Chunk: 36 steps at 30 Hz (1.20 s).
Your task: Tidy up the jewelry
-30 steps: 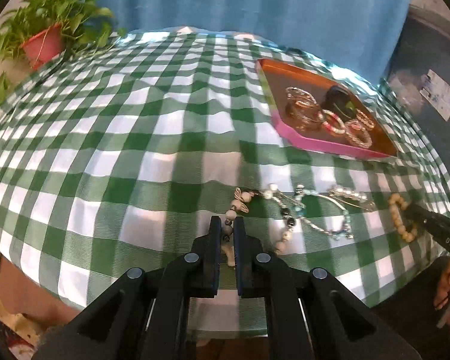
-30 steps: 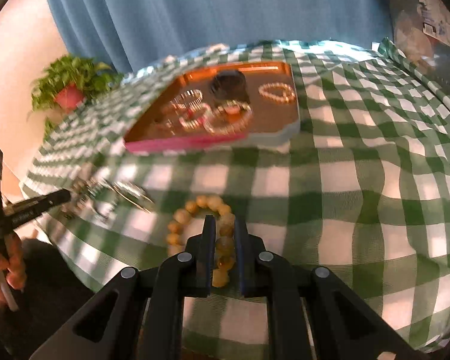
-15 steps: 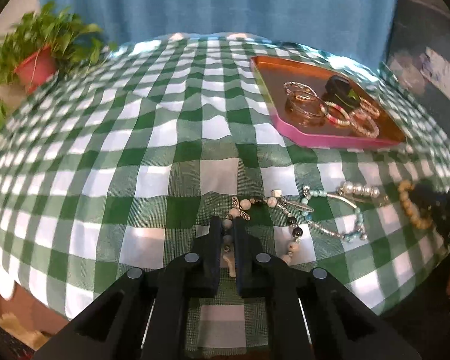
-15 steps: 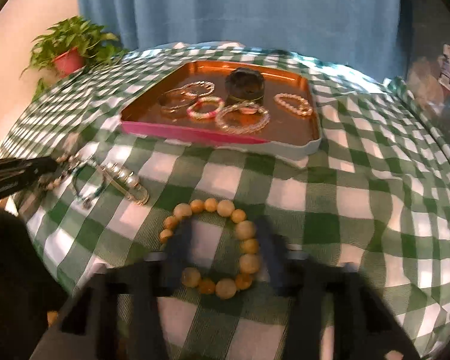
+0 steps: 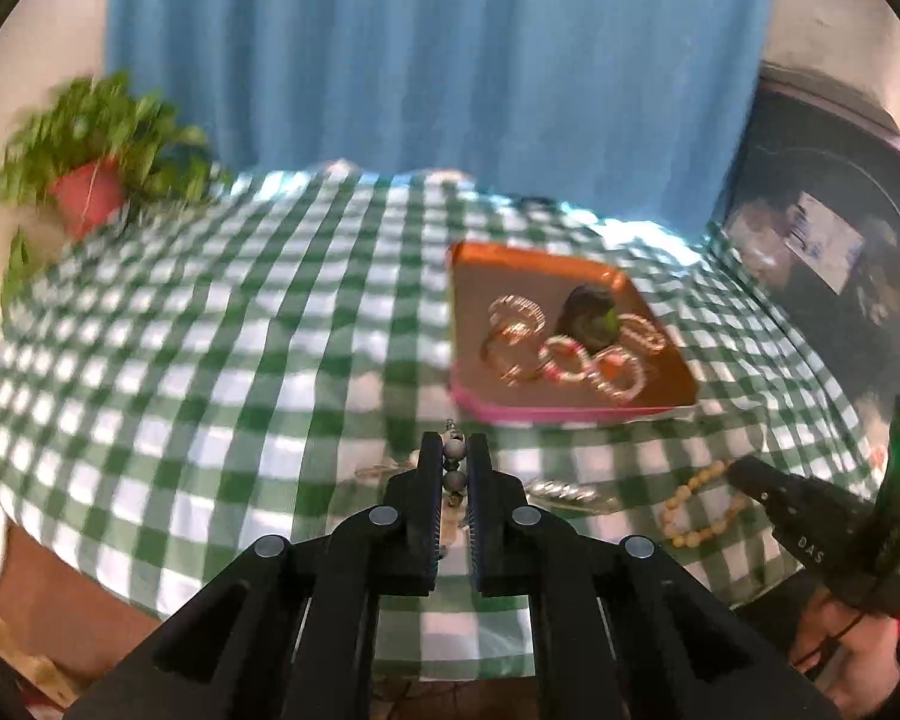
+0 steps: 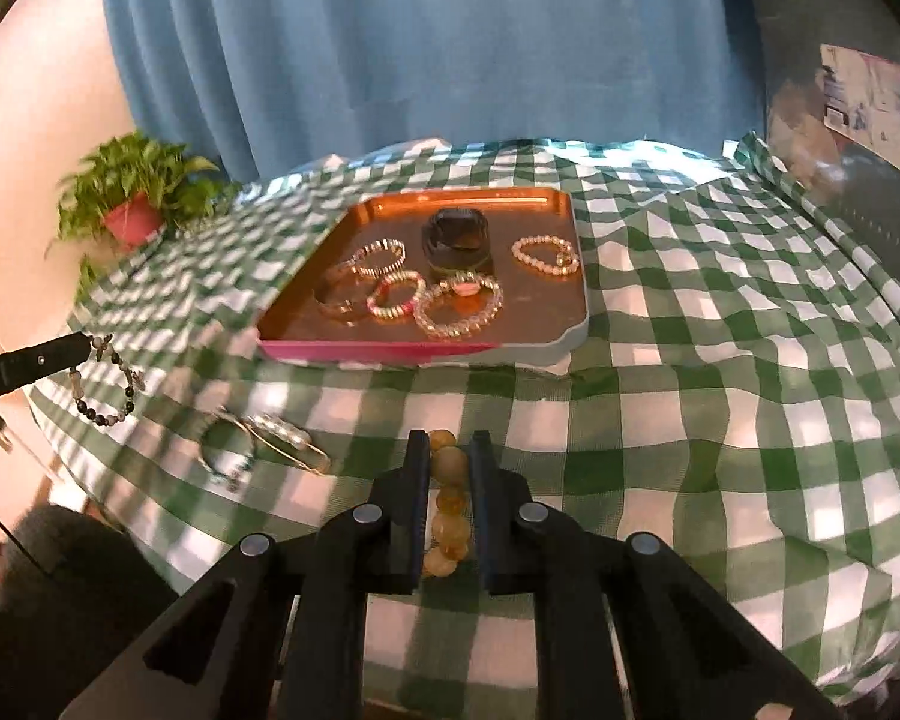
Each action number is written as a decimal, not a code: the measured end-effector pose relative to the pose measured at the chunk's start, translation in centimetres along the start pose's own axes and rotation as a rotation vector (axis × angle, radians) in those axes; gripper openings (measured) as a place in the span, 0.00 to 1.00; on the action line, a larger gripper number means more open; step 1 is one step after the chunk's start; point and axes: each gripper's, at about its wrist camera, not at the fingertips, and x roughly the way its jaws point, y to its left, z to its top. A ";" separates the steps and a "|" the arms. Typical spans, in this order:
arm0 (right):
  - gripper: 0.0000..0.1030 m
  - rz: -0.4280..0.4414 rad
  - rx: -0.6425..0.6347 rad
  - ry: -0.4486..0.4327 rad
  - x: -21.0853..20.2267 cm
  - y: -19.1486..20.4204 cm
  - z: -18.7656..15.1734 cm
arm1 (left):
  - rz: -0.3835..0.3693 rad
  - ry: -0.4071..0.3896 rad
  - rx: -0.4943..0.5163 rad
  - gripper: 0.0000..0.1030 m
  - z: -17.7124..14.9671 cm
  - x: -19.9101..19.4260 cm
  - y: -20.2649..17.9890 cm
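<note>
My left gripper (image 5: 455, 447) is shut on a grey-and-black beaded bracelet (image 5: 455, 468) and holds it in the air above the table's near edge; it hangs from the fingers in the right wrist view (image 6: 105, 387). My right gripper (image 6: 450, 450) is shut on a yellow wooden-bead bracelet (image 6: 449, 501), seen from the left wrist view as a loop (image 5: 699, 504). An orange tray with a pink rim (image 6: 384, 351) holds several bracelets and a dark band (image 6: 456, 237); the tray also shows in the left wrist view (image 5: 570, 414).
A silver bangle and a beaded chain (image 6: 264, 438) lie on the green checked tablecloth (image 6: 690, 390) near the front edge. A potted plant (image 5: 90, 192) stands at the far left corner. A blue curtain (image 6: 420, 48) hangs behind.
My left gripper has lifted the grey beaded bracelet off the cloth. My right gripper opened over the yellow bracelet, then shut on it and raised it.
</note>
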 end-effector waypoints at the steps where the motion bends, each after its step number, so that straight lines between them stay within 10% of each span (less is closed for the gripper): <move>1: 0.12 0.008 0.002 -0.004 -0.3 0.1 0.1 | -0.005 -0.010 0.008 0.08 0.3 -0.5 -0.4; 19: 0.12 0.059 -0.044 -0.175 -8.8 1.9 6.5 | -0.126 -0.139 0.004 0.08 5.8 -4.1 -3.9; 36: 0.12 0.175 -0.085 -0.179 -3.6 1.6 13.3 | -0.191 -0.138 0.033 0.08 12.1 4.2 -4.7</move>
